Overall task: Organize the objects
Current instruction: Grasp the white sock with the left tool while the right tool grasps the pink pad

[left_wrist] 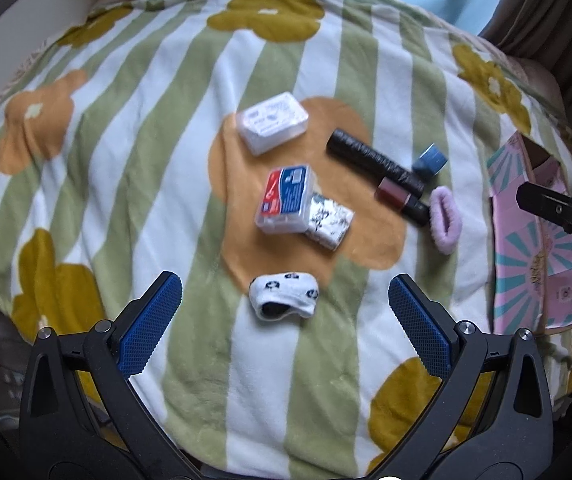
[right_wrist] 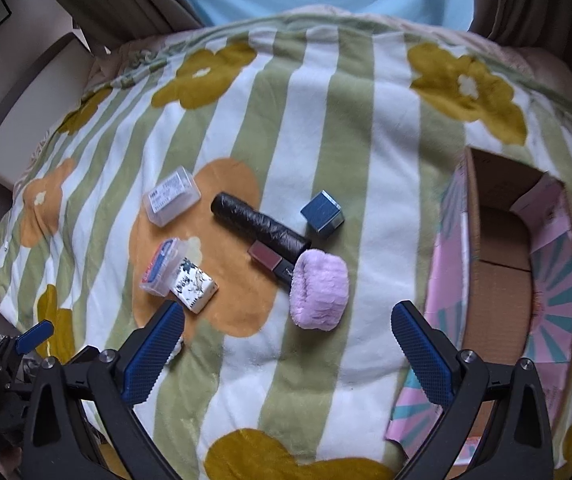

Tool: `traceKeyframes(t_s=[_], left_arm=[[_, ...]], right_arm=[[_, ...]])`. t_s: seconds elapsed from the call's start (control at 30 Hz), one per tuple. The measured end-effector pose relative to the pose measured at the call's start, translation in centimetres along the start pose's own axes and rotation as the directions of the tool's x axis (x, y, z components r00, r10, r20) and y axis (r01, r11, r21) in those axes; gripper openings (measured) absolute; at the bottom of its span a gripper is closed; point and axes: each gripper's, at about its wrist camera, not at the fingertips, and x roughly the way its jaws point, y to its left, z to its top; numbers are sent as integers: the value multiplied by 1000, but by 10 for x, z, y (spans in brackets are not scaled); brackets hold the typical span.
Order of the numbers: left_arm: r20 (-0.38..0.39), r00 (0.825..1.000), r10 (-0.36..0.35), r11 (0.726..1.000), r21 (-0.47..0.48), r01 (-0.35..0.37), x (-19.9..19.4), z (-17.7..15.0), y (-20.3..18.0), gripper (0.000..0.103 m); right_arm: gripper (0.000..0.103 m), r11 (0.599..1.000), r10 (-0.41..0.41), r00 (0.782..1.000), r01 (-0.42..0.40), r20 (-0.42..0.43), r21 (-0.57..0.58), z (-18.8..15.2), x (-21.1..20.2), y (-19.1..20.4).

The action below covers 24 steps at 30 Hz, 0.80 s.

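Observation:
Small items lie on a green-striped flower blanket (left_wrist: 166, 152). In the left wrist view, my left gripper (left_wrist: 286, 280) is open just short of a white rolled sock (left_wrist: 284, 294). Beyond it are a red-and-blue clear case (left_wrist: 286, 200), a floral packet (left_wrist: 332, 222), a white clear box (left_wrist: 272, 122), a black roll (left_wrist: 374, 160), a lipstick (left_wrist: 400, 200), a blue cube (left_wrist: 429, 161) and a purple scrunchie (left_wrist: 446, 218). My right gripper (right_wrist: 288, 308) is open, empty, and hovers close before the scrunchie (right_wrist: 320, 288). An open pink cardboard box (right_wrist: 498, 280) lies to its right.
The pink box (left_wrist: 534, 240) shows at the right edge of the left wrist view, with part of the other gripper's black frame in front of it. A person in a light blue top sits at the blanket's far side. A white board (right_wrist: 34, 120) lies off the left edge.

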Motion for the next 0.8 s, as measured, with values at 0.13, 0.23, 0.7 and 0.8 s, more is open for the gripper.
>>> traceKeyframes(t_s=[0.13,0.23,0.7,0.8], left_arm=[[-20,1000,2,1000,-31,-2,34,-14,4,103],[-38,999,3,999,-51,-4,55,-23,6,101],[-45,999,24,996,-85,-28,119,-43,5,90],[-55,998,26,996,-82,-30,127,-44,4,78]], right_arm=[[102,1000,13,999,-13,-40,-7,-2,33,-6],[96,1000,19,997,-19,-69,-1,-2,58,-12],[69,990,49,992,-32,-118,139,-4,123,-40],[60,988,47,991,-28,-125,151,-5,126,-43]])
